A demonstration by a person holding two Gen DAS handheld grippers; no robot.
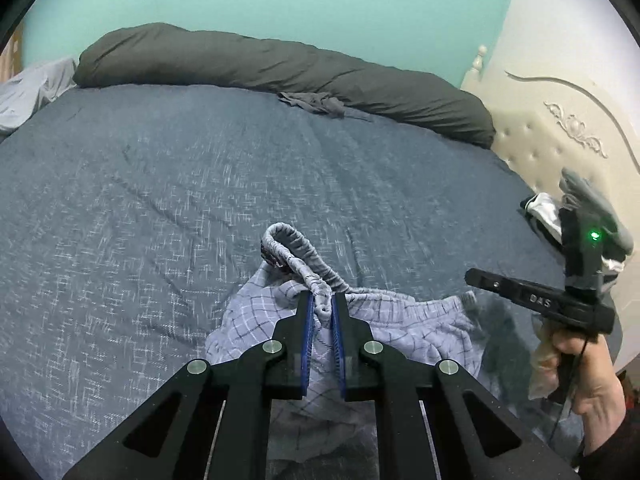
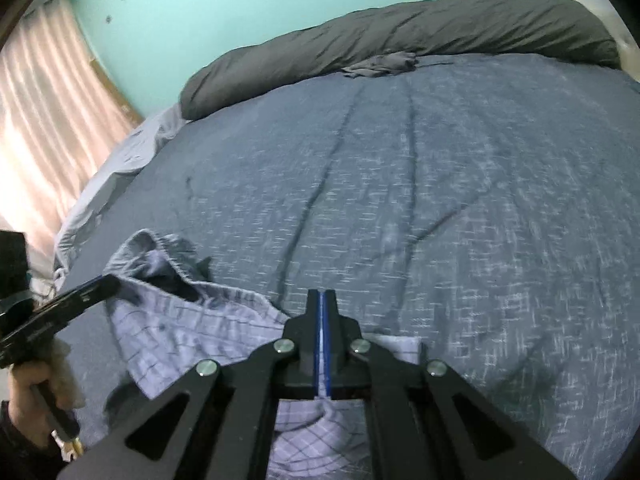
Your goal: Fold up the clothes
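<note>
Left gripper (image 1: 322, 306) jaws pinch plaid shorts (image 1: 384, 320) waistband, lower centre; right gripper (image 2: 324, 300) jaws shut on cloth. Lift both evenly, keep waistband taut over bed (image 1: 160, 168).

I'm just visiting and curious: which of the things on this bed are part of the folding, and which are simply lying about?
In the job:
- checked shorts, waistband pinched in the left hand-held gripper
- right hand-held gripper, shut on the shorts' cloth

Lying about:
- rolled dark duvet
- crumpled grey garment beside it
- blue bedspread
- cream headboard
- curtain
</note>
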